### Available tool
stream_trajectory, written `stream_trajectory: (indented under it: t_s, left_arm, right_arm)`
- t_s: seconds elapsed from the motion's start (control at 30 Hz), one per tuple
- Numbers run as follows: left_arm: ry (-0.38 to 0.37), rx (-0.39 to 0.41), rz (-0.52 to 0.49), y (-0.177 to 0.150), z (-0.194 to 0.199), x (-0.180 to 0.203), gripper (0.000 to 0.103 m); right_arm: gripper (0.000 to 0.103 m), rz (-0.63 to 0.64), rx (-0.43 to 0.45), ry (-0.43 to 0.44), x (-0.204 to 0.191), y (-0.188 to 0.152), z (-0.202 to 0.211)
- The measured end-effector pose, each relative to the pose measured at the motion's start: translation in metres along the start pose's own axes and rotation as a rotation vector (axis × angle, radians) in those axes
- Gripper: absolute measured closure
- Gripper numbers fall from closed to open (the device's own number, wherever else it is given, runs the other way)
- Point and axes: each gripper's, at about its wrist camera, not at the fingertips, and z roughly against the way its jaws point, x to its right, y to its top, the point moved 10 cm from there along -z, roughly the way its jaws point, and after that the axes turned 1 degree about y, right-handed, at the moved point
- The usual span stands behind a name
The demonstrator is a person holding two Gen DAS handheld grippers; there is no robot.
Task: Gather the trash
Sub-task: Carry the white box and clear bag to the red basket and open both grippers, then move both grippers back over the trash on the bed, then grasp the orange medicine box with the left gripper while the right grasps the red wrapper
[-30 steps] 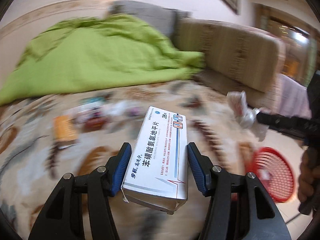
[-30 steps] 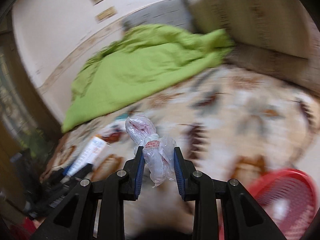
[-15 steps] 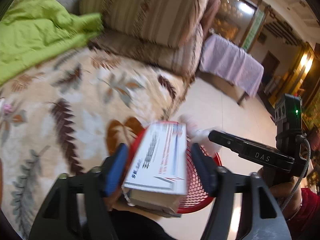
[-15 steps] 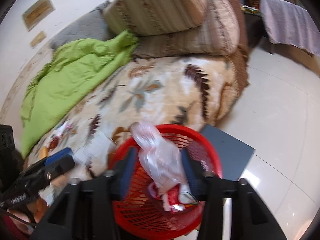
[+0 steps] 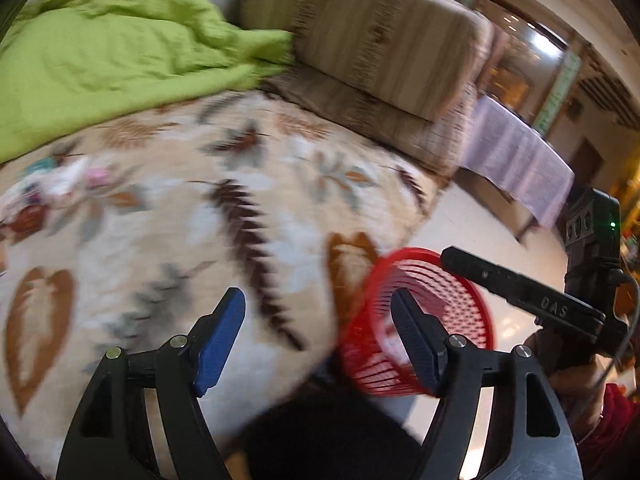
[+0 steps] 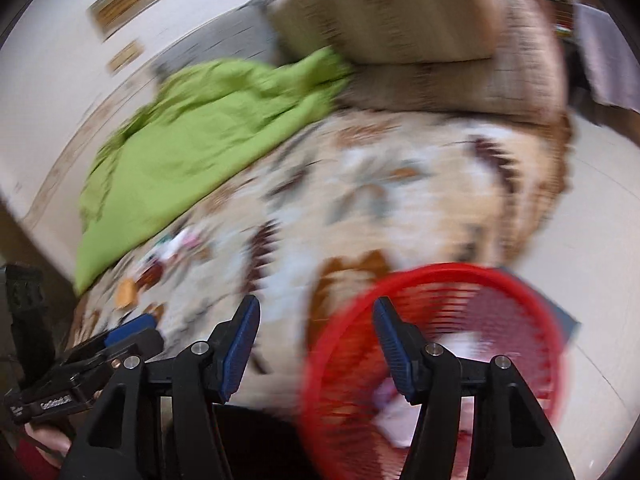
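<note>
My left gripper (image 5: 318,304) is open and empty above the leaf-patterned bedcover, with a red mesh basket (image 5: 460,280) just right of it on the floor. My right gripper (image 6: 316,306) is also open and empty, its right finger over the red basket (image 6: 440,270). Blurred white and pink trash (image 6: 396,412) lies inside the basket. More loose trash (image 5: 60,184) remains far left on the bedcover, also visible as small wrappers (image 6: 172,248) and an orange piece (image 6: 126,294). The right gripper's black body (image 5: 520,296) shows over the basket in the left wrist view.
A green blanket (image 5: 100,52) covers the back of the bed. Striped cushions (image 5: 360,32) stand behind it. A purple-clothed table (image 5: 516,152) is at the right, across pale floor tiles (image 6: 600,208). A dark mat (image 6: 564,320) lies under the basket.
Both grippers opened over the basket: the white medicine box left the left gripper and the clear plastic bag left the right one. Both views have swung back toward the bed.
</note>
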Motion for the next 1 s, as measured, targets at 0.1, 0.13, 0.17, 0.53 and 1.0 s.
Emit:
stream_trajectory:
  t_s: [0.1,0.13,0.17,0.53,1.0]
  left_arm:
    - [0.090,0.032,0.062,-0.003,0.025,-0.050,0.029]
    - [0.113,0.042,0.084,-0.004,0.032,-0.066,0.029]
    - [0.134,0.050,0.105,-0.005,0.038,-0.080,0.029]
    - [0.492,0.129,0.463,-0.012,0.117,-0.301,0.025]
    - [0.618,-0.017,0.611,0.008,0.034,-0.411,0.029]
  right_arm:
    - [0.040,0.087,-0.037,0.073,-0.052,-0.006,-0.029]
    - [0.040,0.115,-0.045,0.093,-0.069,-0.007,-0.038]
    - [0.040,0.134,-0.055,0.113,-0.086,-0.008,-0.047]
    - [0.040,0.297,-0.142,0.236,-0.211,-0.034,-0.136]
    - [0.040,0.261,-0.102,0.282,-0.210,-0.027,-0.133]
